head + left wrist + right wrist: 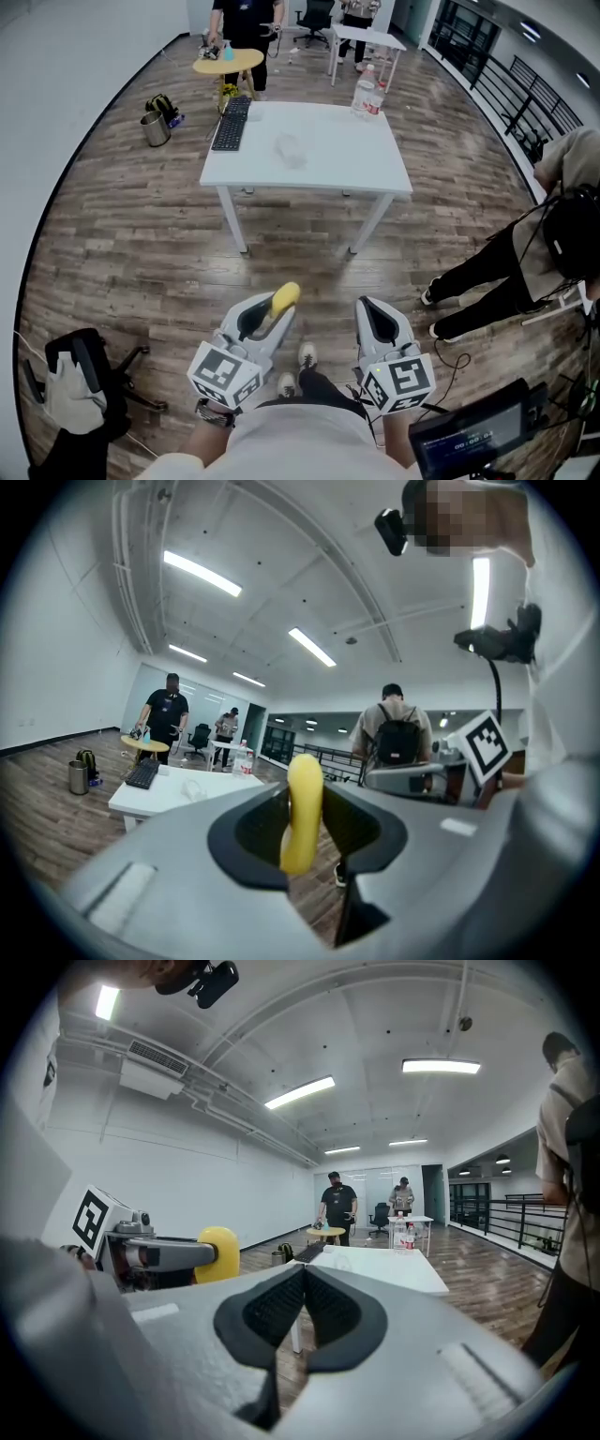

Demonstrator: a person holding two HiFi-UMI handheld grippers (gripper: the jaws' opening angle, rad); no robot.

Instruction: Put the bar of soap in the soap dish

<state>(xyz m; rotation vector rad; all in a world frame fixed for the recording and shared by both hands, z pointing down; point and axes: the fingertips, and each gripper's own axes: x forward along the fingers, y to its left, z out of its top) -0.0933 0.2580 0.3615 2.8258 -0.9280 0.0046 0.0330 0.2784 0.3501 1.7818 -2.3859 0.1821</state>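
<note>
The bar of soap (286, 296) is yellow, smooth and rounded. It stands on its thin edge, pinched between the jaws of the left gripper (270, 317), and its end pokes out past the tips. It sits low in the middle of the head view, well apart from the white surface (337, 159). The soap dish cannot be made out for sure.

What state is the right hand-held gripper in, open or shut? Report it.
Shut. In the right gripper view the right hand-held gripper has its dark pads pressed together, nothing between them.

Bright ceiling strips, strong fisheye distortion
</note>
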